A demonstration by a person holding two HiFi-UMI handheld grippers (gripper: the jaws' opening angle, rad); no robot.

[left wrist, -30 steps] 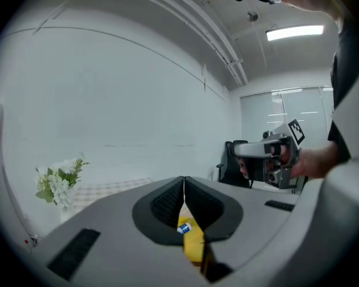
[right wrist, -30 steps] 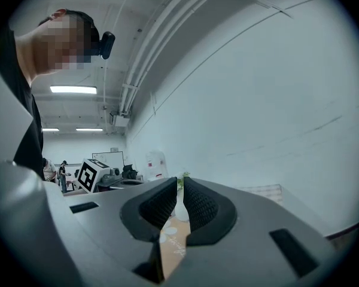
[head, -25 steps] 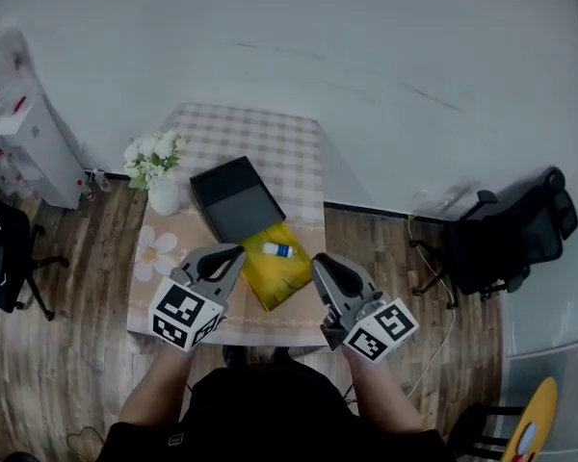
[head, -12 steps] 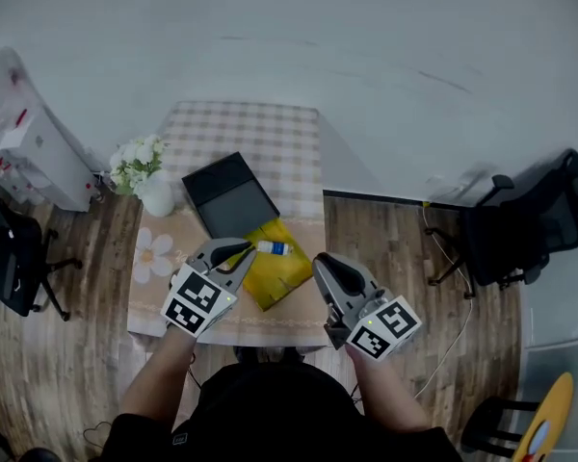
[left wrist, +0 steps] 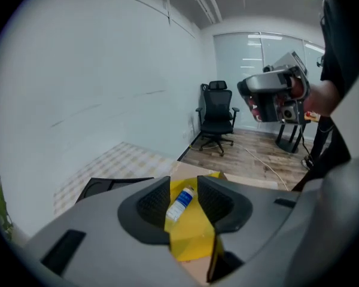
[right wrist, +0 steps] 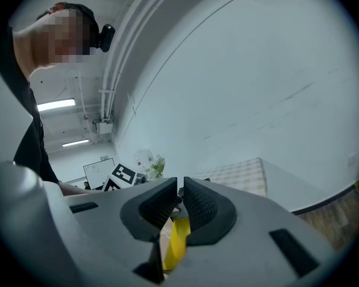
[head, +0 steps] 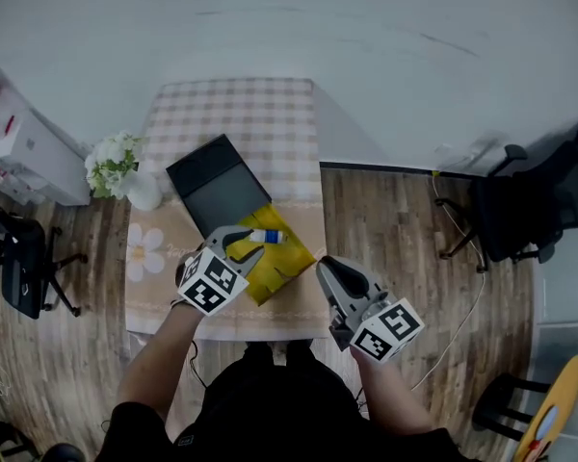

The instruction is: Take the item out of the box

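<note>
A small white bottle with a blue label (head: 267, 236) lies on the open yellow box (head: 279, 266) near the table's front. My left gripper (head: 243, 249) points down at it, and its jaws have just been opening. In the left gripper view the bottle (left wrist: 181, 202) shows in the gap between the pads (left wrist: 154, 201), which do not touch it. My right gripper (head: 327, 269) hovers off the table's front right corner with its jaws closed together and nothing between them. In the right gripper view, only a strip of the yellow box (right wrist: 178, 244) shows below them.
A black flat tray (head: 215, 185) lies behind the yellow box on the checked cloth (head: 236, 123). A vase of white flowers (head: 116, 169) stands at the table's left edge. Office chairs (head: 535, 205) stand on the wooden floor at both sides.
My left gripper has dropped forward toward the bottle and its jaws have parted. The right gripper has sunk a little and stays closed. The head view has shifted slightly.
</note>
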